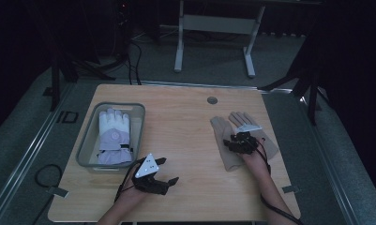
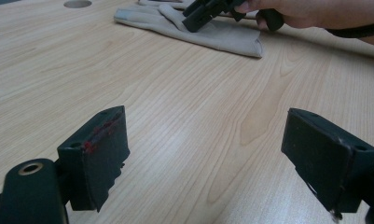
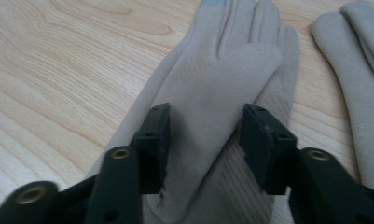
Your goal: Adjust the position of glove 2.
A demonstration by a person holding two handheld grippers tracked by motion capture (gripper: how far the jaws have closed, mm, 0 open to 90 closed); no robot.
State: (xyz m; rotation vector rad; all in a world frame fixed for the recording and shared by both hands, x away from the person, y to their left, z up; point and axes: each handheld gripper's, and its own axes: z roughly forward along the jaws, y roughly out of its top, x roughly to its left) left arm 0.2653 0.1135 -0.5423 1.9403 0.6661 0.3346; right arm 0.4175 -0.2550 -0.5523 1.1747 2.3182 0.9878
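Observation:
Two beige gloves lie flat at the table's right side, one [image 1: 221, 157] nearer the middle and the other [image 1: 271, 143] beside it. My right gripper [image 1: 233, 140] is down on the nearer glove [image 3: 222, 70]. Its jaws stand on either side of the folded-over thumb, and the fabric between them is not bunched. The second glove [image 3: 357, 84] lies just to the right of those jaws. My left gripper [image 1: 169, 169] rests near the front edge, jaws wide open [image 2: 208, 149] over bare wood, pointing toward the beige glove [image 2: 222, 39] and the right gripper [image 2: 196, 18].
A grey bin [image 1: 89, 136] at the left holds a white and lilac winter glove [image 1: 114, 133]. A round cable hole [image 1: 212, 100] sits near the table's far edge. Beyond the table stands a white desk frame [image 1: 178, 47] on grey carpet.

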